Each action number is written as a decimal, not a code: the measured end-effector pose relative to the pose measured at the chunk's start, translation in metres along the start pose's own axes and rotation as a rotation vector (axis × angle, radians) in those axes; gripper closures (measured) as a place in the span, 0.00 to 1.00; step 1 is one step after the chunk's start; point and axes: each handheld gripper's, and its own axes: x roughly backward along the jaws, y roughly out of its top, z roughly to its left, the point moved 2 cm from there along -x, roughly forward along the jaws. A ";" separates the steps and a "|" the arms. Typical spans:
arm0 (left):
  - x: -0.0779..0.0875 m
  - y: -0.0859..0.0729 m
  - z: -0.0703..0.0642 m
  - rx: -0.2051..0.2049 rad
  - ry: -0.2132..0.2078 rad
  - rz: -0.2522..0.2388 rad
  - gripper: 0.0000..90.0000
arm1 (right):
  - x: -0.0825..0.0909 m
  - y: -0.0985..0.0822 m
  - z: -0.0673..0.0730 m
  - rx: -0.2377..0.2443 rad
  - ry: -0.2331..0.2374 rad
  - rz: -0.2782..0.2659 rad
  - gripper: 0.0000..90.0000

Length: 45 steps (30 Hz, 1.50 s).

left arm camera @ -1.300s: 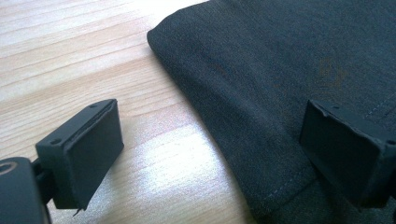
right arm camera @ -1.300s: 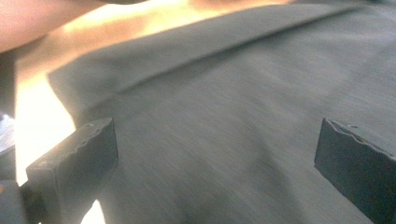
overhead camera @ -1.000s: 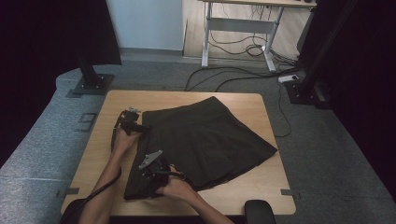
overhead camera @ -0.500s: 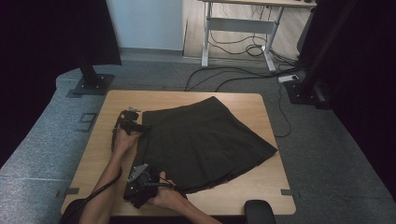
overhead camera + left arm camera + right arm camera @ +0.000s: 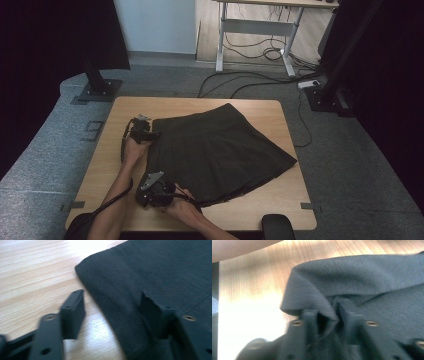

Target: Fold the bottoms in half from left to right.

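Black pleated skirt (image 5: 220, 150) lies flat on wooden table (image 5: 290, 195), no readable label. Right gripper (image 5: 328, 315), jaws just closing, pinches raised hem fold at near left corner. Left gripper (image 5: 112, 312), jaws just narrowing, straddles waistband edge, not yet clamped. Grey carpet (image 5: 350, 165), floor cables (image 5: 260, 82), desk frame behind.

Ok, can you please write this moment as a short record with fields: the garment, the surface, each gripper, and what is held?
garment: black pleated skirt, spread flat
surface: wooden table
left gripper: at the skirt's far left corner, fingers astride the edge, not pressing; jaws have just been closing
right gripper: at the near left corner, jaws have just been closing, now pinching a raised fold of cloth
held: skirt, by the right gripper
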 end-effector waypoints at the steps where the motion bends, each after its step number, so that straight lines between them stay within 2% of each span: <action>1: 0.000 0.000 -0.002 0.000 -0.005 -0.004 0.51 | 0.000 0.000 -0.001 -0.001 -0.004 0.000 0.85; 4: 0.000 0.000 -0.004 0.003 -0.016 -0.009 0.65 | 0.000 -0.001 -0.002 -0.005 -0.006 -0.004 0.88; 5: 0.000 0.000 -0.005 0.005 -0.040 -0.012 0.73 | 0.000 -0.002 -0.005 -0.019 0.000 -0.014 0.91; 7: 0.000 0.000 -0.006 0.008 -0.053 -0.011 0.83 | 0.000 -0.003 -0.006 -0.026 0.002 -0.020 0.92; 8: 0.000 0.000 -0.008 0.013 -0.073 -0.011 0.90 | 0.000 -0.003 -0.006 -0.030 0.003 -0.023 0.92; 9: 0.000 0.000 -0.008 0.012 -0.071 -0.010 0.91 | 0.000 -0.003 -0.006 -0.030 0.003 -0.025 0.92; 13: 0.001 0.001 -0.004 0.047 -0.099 0.005 0.93 | 0.001 -0.003 -0.007 -0.038 0.012 -0.026 0.93; 17: 0.005 0.002 -0.003 0.021 -0.092 0.026 0.94 | 0.001 -0.002 -0.007 -0.047 0.048 -0.038 0.93; 21: 0.015 -0.001 0.006 0.033 -0.103 0.037 0.94 | -0.001 0.007 -0.003 -0.041 0.087 -0.052 0.93; 23: 0.020 -0.003 0.009 0.031 -0.093 0.044 0.94 | -0.002 0.010 0.000 -0.031 0.091 -0.055 0.93; 24: 0.027 -0.005 0.015 0.028 -0.082 0.052 0.94 | -0.005 0.017 0.005 -0.017 0.105 -0.062 0.93; 36: 0.077 -0.033 0.057 0.058 -0.008 0.068 0.94 | -0.031 0.050 0.037 0.039 0.188 -0.064 0.93; 41: 0.083 -0.040 0.064 0.071 -0.001 0.070 0.94 | -0.036 0.055 0.044 0.048 0.206 -0.066 0.93; 44: 0.085 -0.037 0.062 0.064 0.000 0.065 0.94 | -0.034 0.055 0.043 0.050 0.204 -0.064 0.93; 45: 0.087 -0.033 0.061 0.060 -0.003 0.055 0.94 | -0.027 0.056 0.040 0.055 0.207 -0.081 0.93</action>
